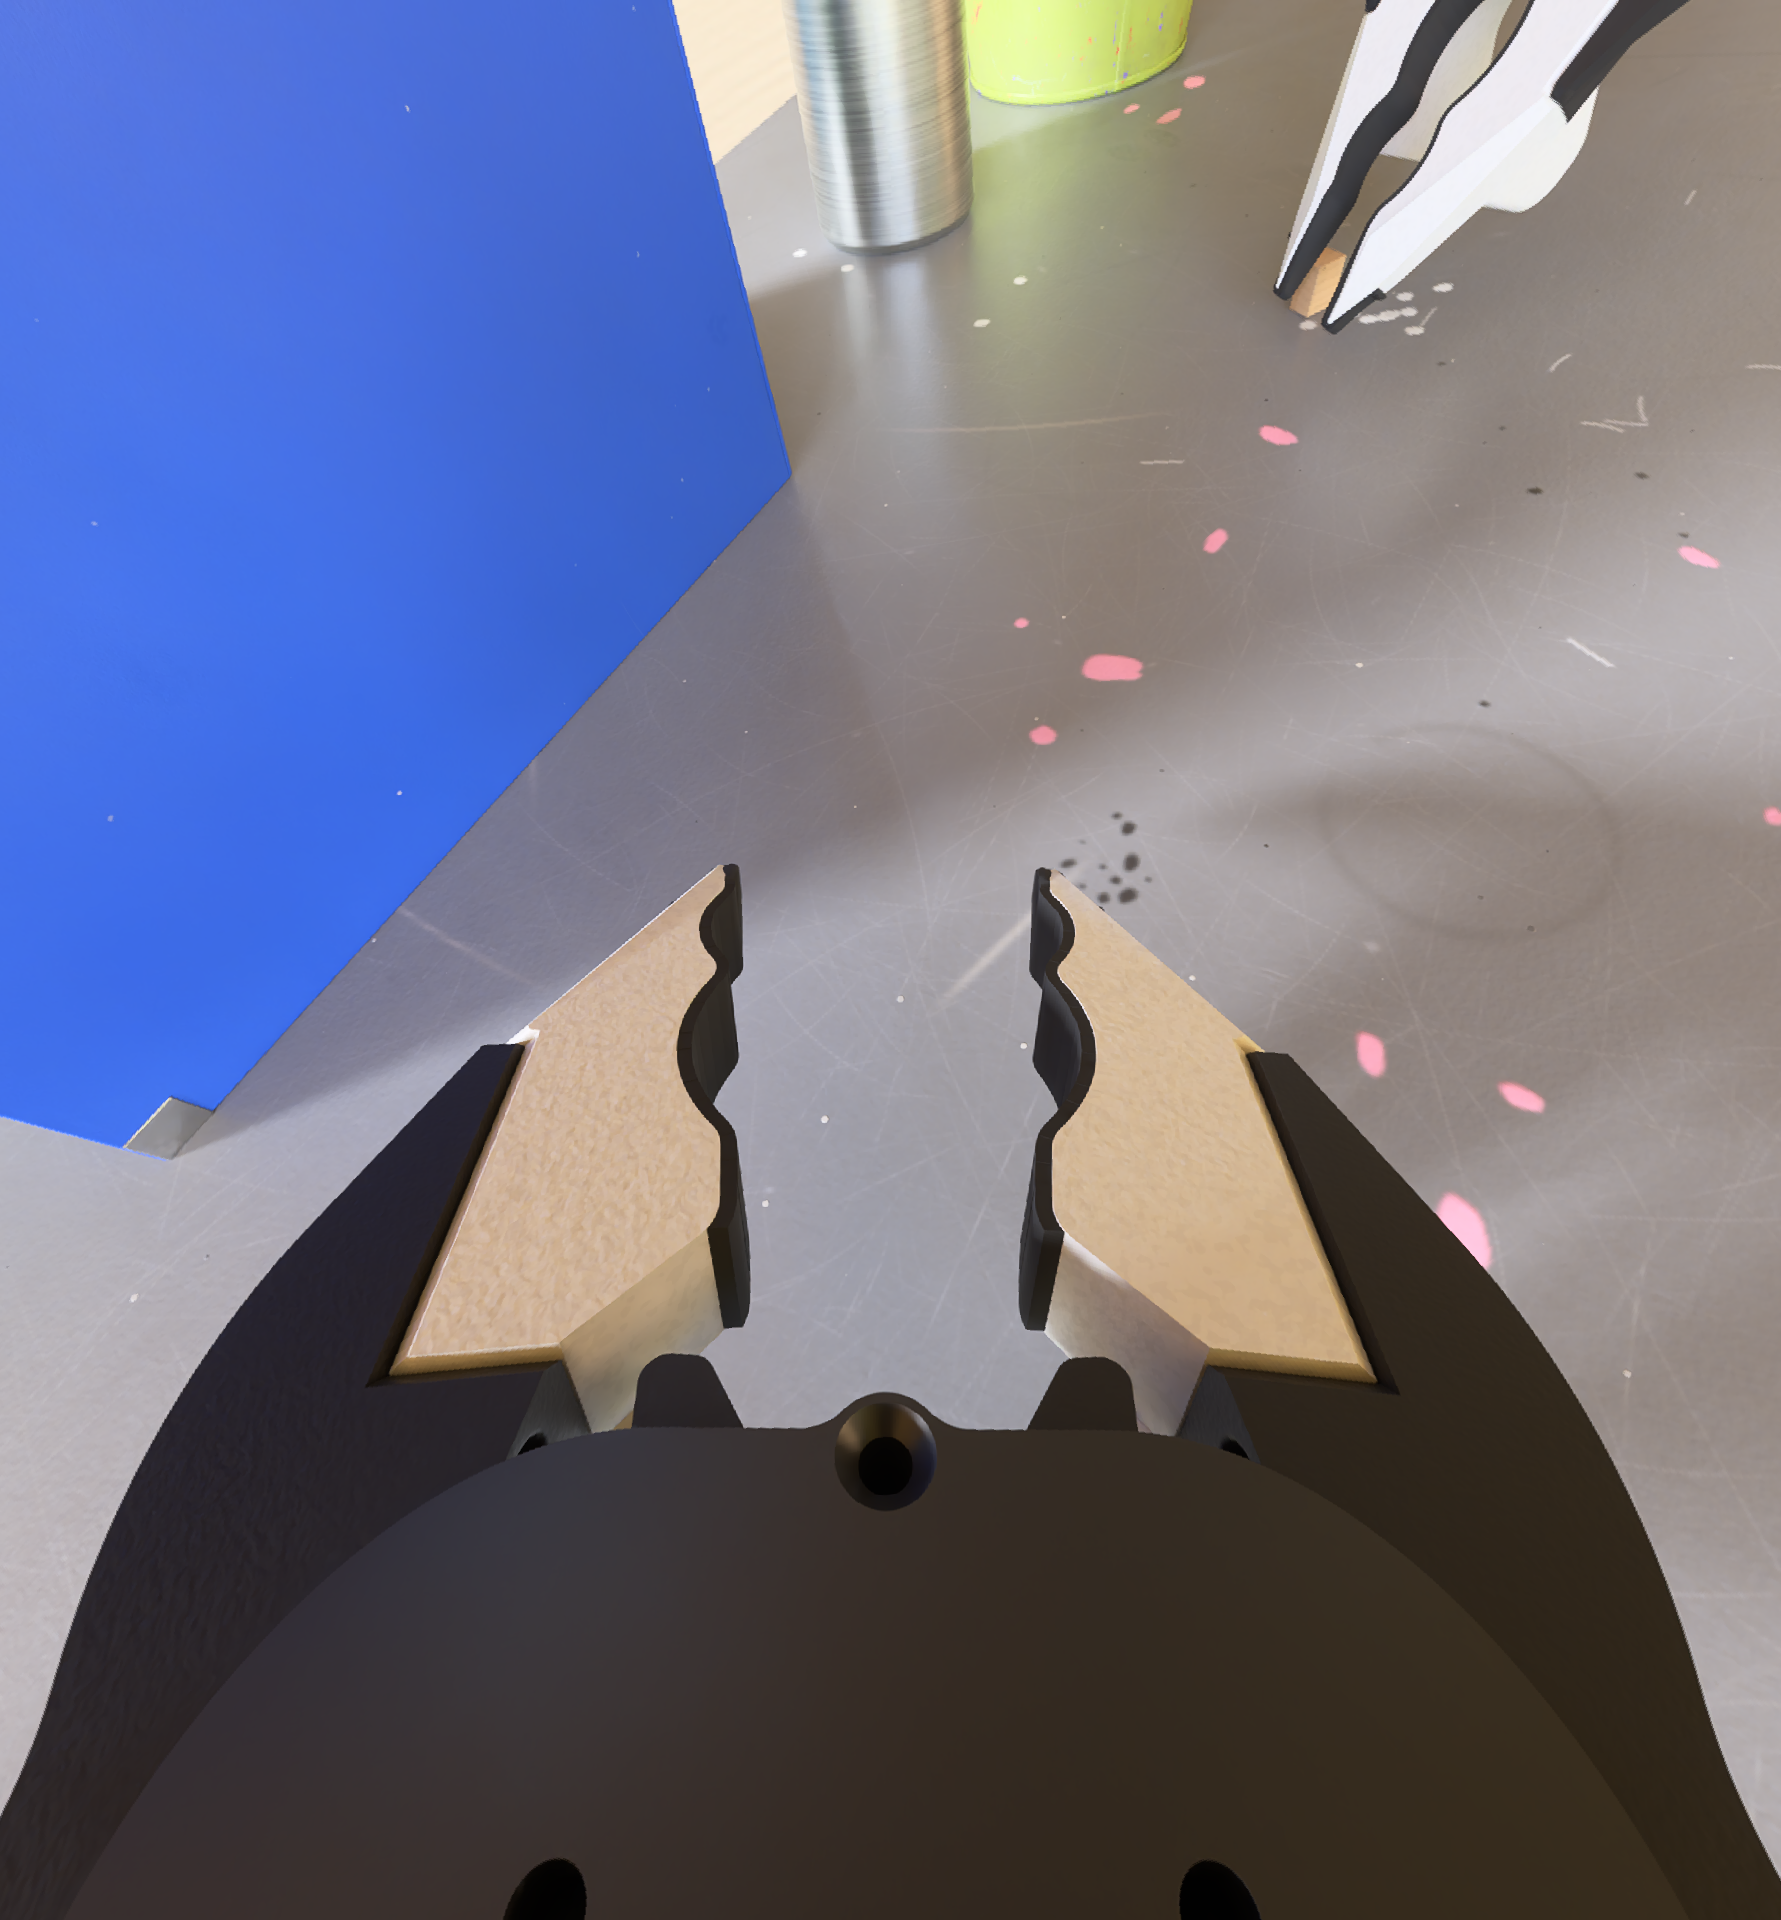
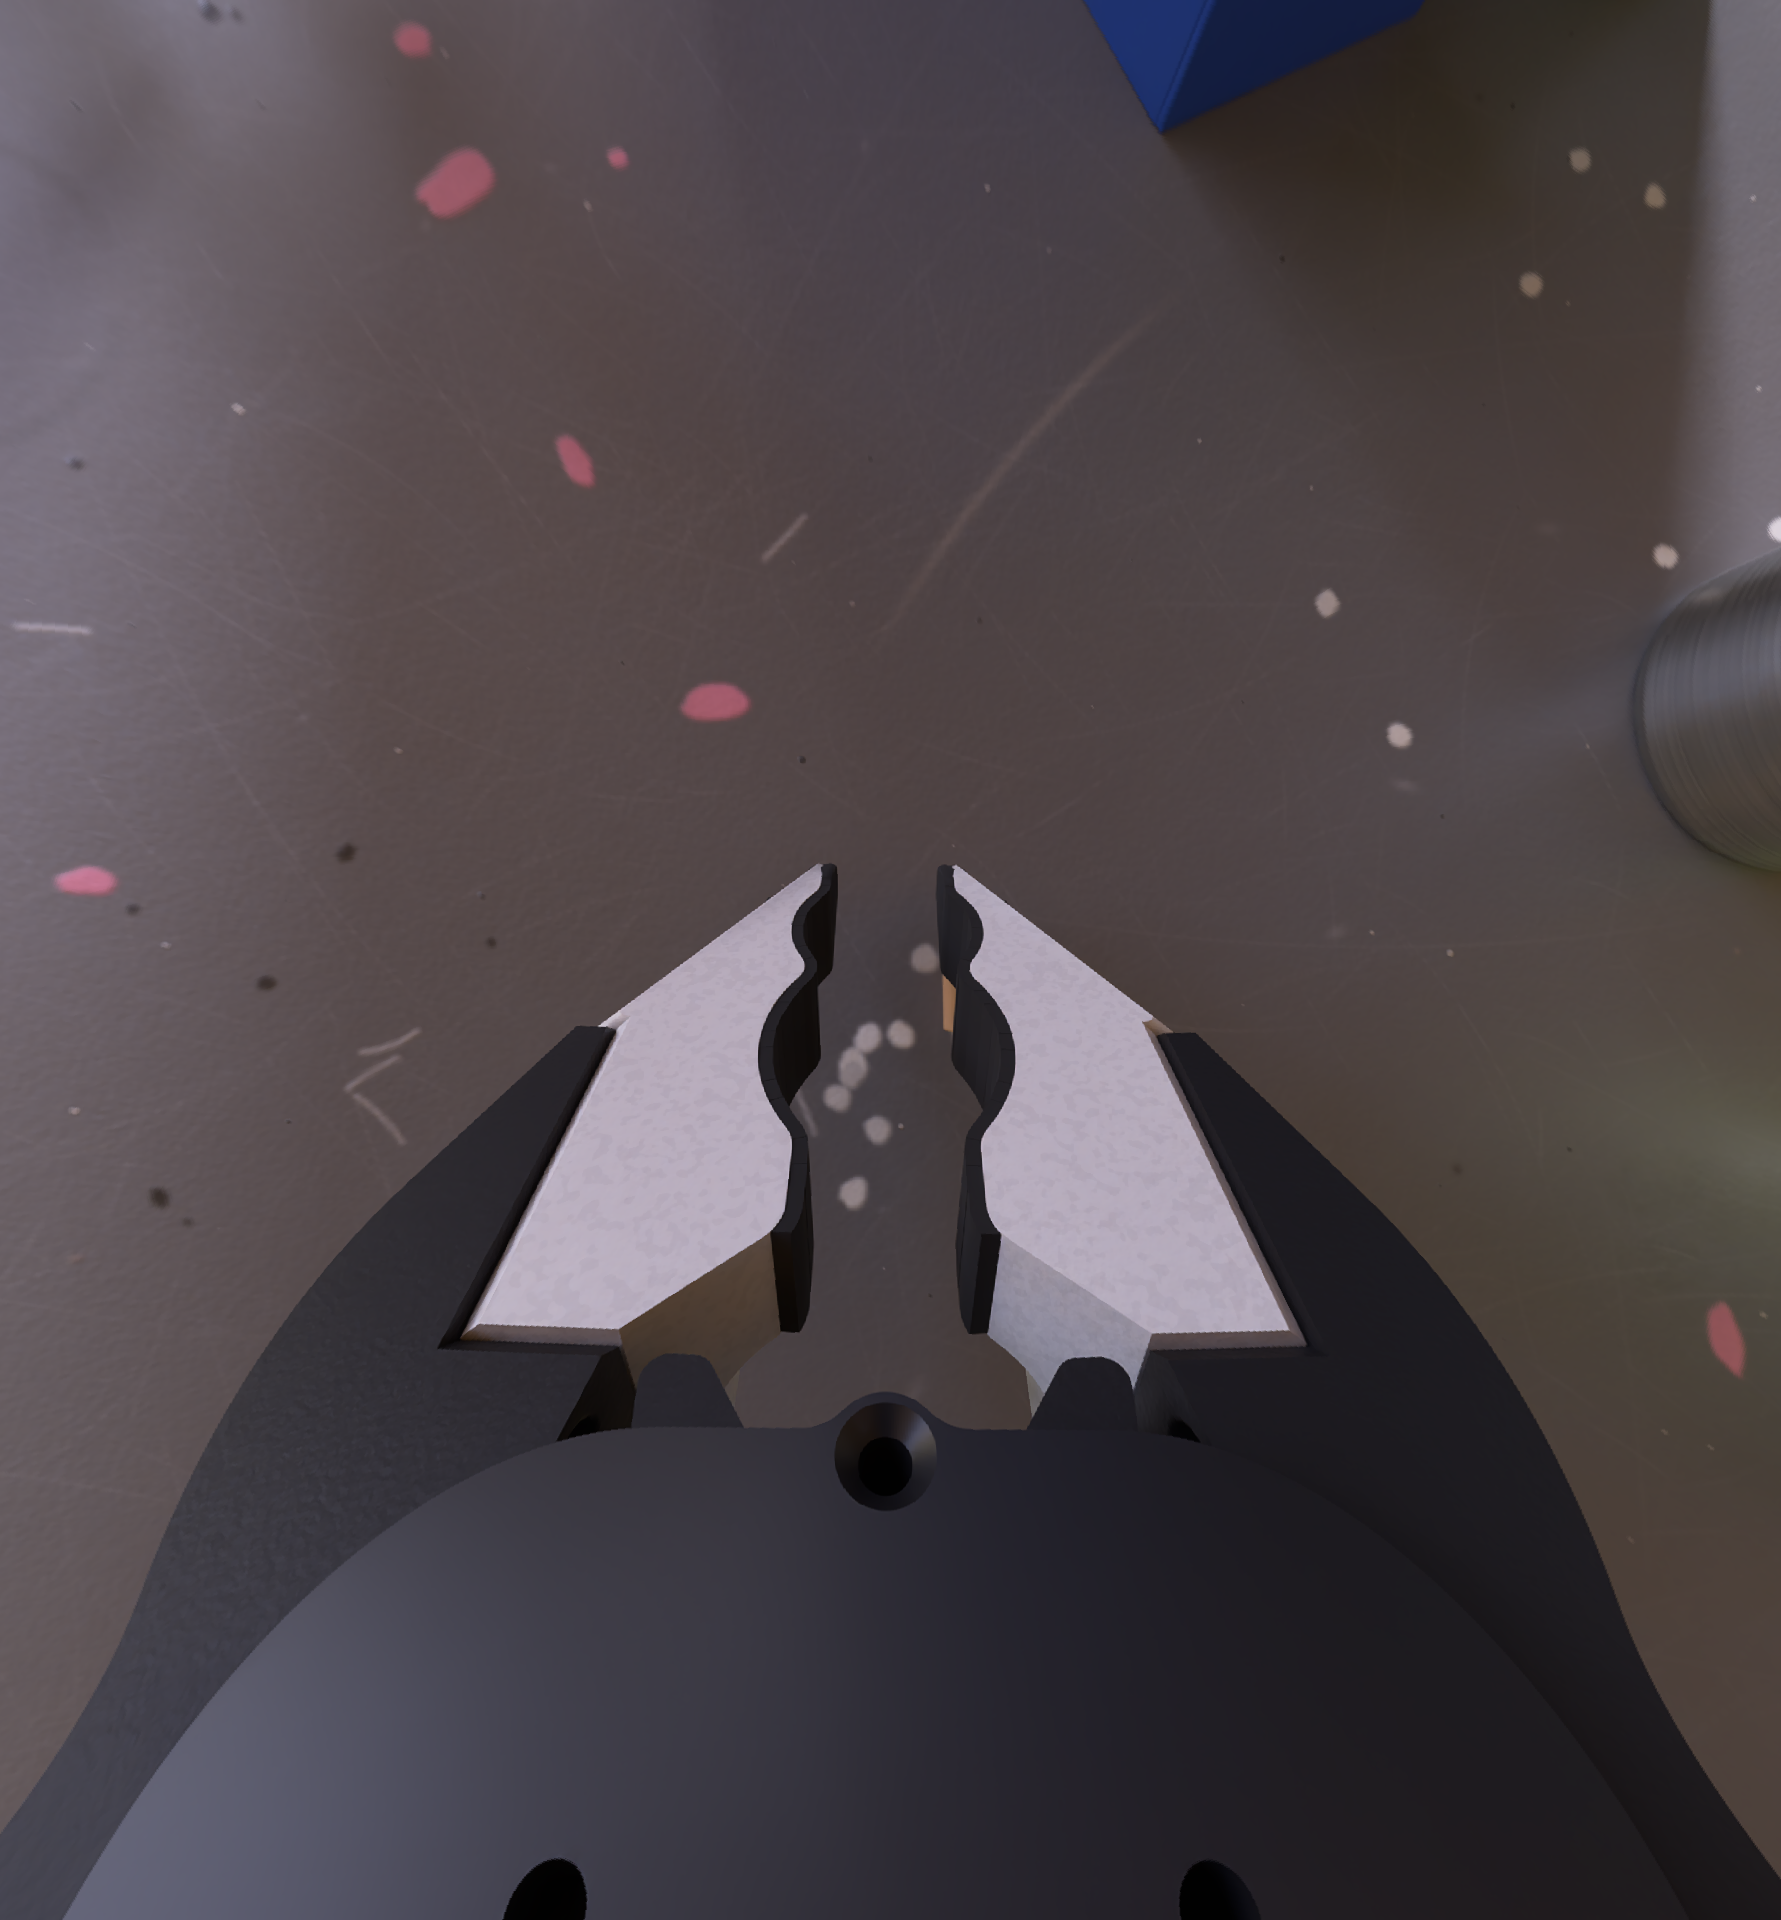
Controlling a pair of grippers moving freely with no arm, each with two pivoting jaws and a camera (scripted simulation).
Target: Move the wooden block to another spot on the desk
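The wooden block (image 1: 1317, 286) is small and tan and sits far off at the upper right of the left wrist view. It lies at the tips of my white right gripper (image 1: 1327, 301), low over the desk. In the right wrist view only a tan sliver of the block (image 2: 949, 1003) shows against the inner side of the right finger. My right gripper (image 2: 886, 883) has its jaws close together, with a narrow gap through which the desk shows. My left gripper (image 1: 886, 883), with tan fingers, is open and empty above the grey desk (image 1: 1281, 790).
A large blue box (image 1: 294, 468) stands close on the left of my left gripper; its corner (image 2: 1239, 52) shows in the right wrist view. A ribbed metal can (image 1: 881, 125), (image 2: 1759, 717) and a lime-green tin (image 1: 1073, 52) stand behind it. The desk is scratched and paint-spotted.
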